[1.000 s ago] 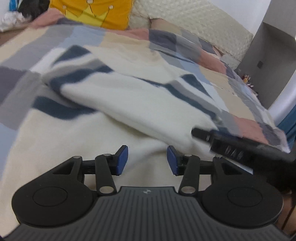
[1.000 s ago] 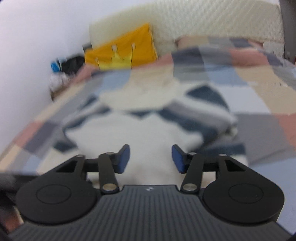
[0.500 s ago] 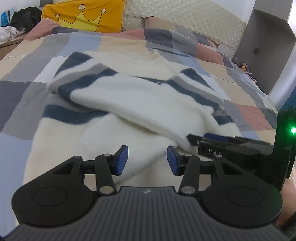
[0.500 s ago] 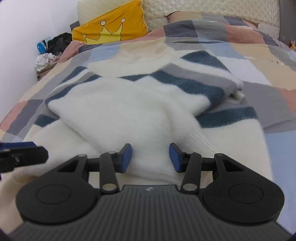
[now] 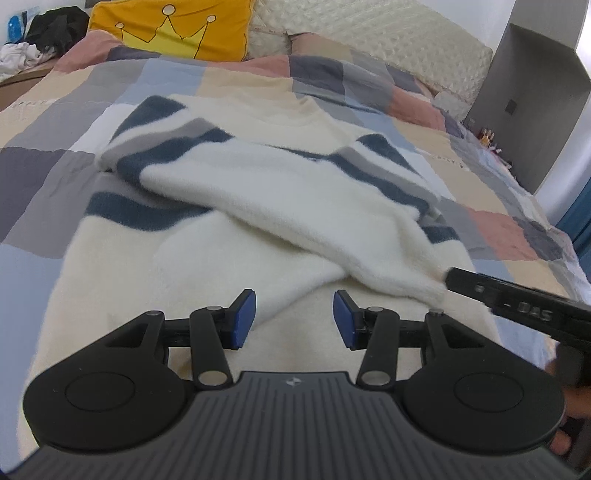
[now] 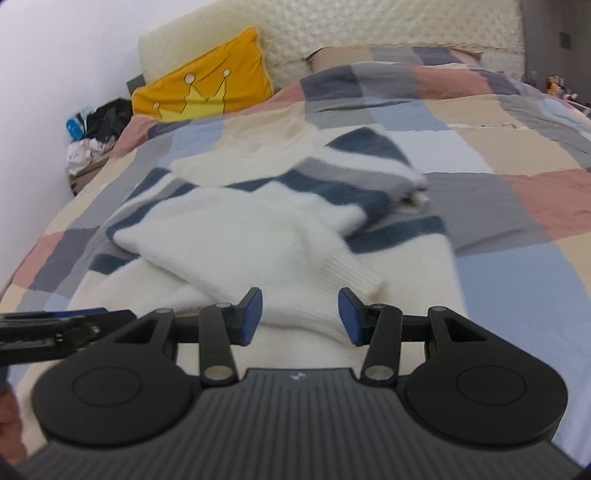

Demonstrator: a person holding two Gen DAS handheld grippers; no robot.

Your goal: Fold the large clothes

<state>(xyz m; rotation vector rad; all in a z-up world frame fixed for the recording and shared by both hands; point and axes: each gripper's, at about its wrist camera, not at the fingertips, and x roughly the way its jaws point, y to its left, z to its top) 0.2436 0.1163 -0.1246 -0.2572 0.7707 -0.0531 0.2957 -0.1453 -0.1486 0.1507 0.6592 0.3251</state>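
A cream sweater (image 5: pixel 280 199) with navy and grey stripes lies flat on the patchwork bed cover (image 5: pixel 44 122), both sleeves crossed over its body. My left gripper (image 5: pixel 294 319) hovers open over the sweater's lower body, with nothing between its blue pads. My right gripper (image 6: pixel 301 315) is open too, just behind the ribbed cuff (image 6: pixel 351 275) of the upper sleeve; fabric shows under the gap but the pads do not press on it. The right gripper (image 5: pixel 517 306) reaches in from the right edge of the left wrist view. The left gripper (image 6: pixel 55 328) shows at the left of the right wrist view.
A yellow crown pillow (image 5: pixel 173 29) and a quilted cream headboard (image 5: pixel 369 33) stand at the far end of the bed. A grey cabinet (image 5: pixel 532 96) is at the right. Loose clothes (image 6: pixel 96 129) lie piled beside the left wall.
In the left wrist view the right gripper has drawn back toward the right edge. The sweater lies as before, and both grippers keep the same gap.
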